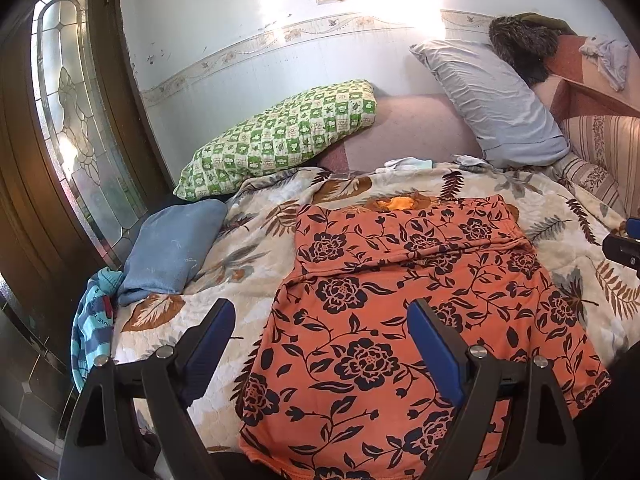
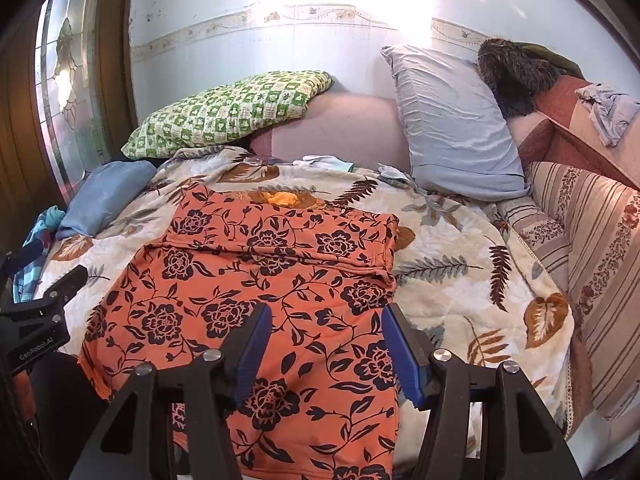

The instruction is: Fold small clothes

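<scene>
An orange garment with black flowers [image 1: 400, 312] [image 2: 256, 292] lies flat on the leaf-print blanket [image 1: 248, 264] [image 2: 460, 280], its far part folded over towards me. My left gripper [image 1: 322, 312] hangs wide open above the garment's near left edge, nothing between its blue pads. My right gripper [image 2: 326, 318] is open above the garment's near right part, pads apart from the cloth. The left gripper's black body [image 2: 44, 312] shows at the left edge of the right wrist view. The right gripper's tip [image 1: 624, 248] shows at the right edge of the left wrist view.
A folded blue cloth [image 1: 172, 252] and a striped blue garment [image 1: 92, 320] lie at the bed's left edge. A green checked pillow [image 1: 280, 136] and a grey pillow [image 1: 496, 100] lean at the wall. A striped cushion [image 2: 592, 264] lies right. A glass door [image 1: 76, 120] stands left.
</scene>
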